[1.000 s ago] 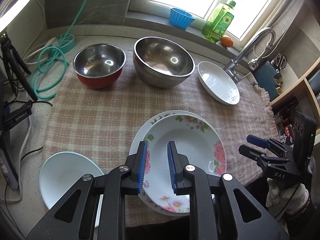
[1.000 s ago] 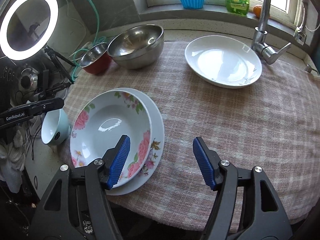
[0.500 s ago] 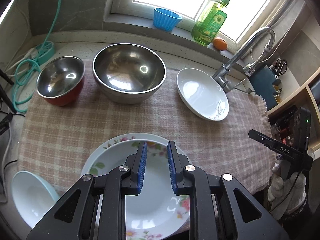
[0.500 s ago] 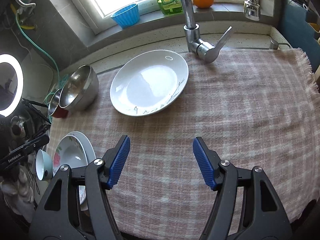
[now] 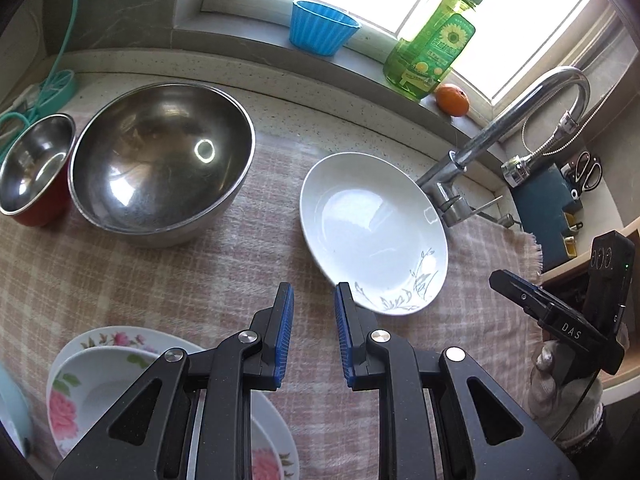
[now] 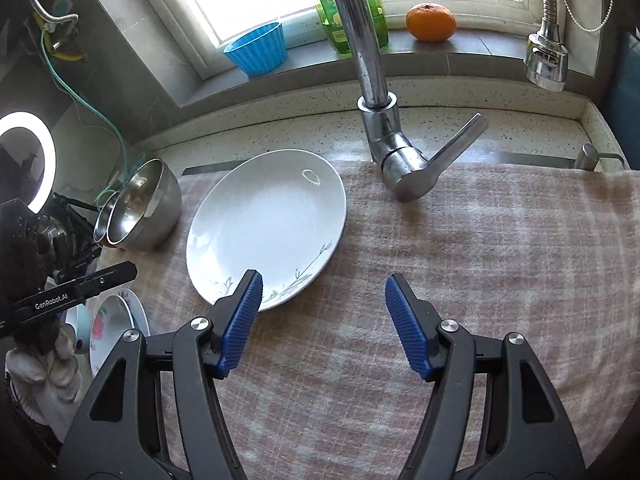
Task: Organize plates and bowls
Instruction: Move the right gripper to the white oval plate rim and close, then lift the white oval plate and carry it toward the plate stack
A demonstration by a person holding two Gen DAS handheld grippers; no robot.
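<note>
On the checked cloth [image 6: 480, 260] | white plate [image 6: 268, 224]; right claw [image 6: 322, 304] closing, empty; left claw [image 5: 314, 320] nearly together, empty

I see both wrist cameras looking steeply down past my fingers at the checked cloth [image 5: 132, 276]; both show the white leaf-patterned plate [image 5: 372, 232] ahead.

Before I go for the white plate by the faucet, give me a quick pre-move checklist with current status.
1. White plate empty, nothing on it: ok.
2. Right hand-held gripper holds nothing, jaws closing: ok.
3. Right gripper's left finger at the plate's near rim; whether it touches: cannot tell.
4. Left hand-held gripper empty, jaws narrow with a small gap: ok.
5. Faucet stands close behind the plate, lift path tight: not ok.
6. Floral plates already stacked, top one empty: ok.
</note>
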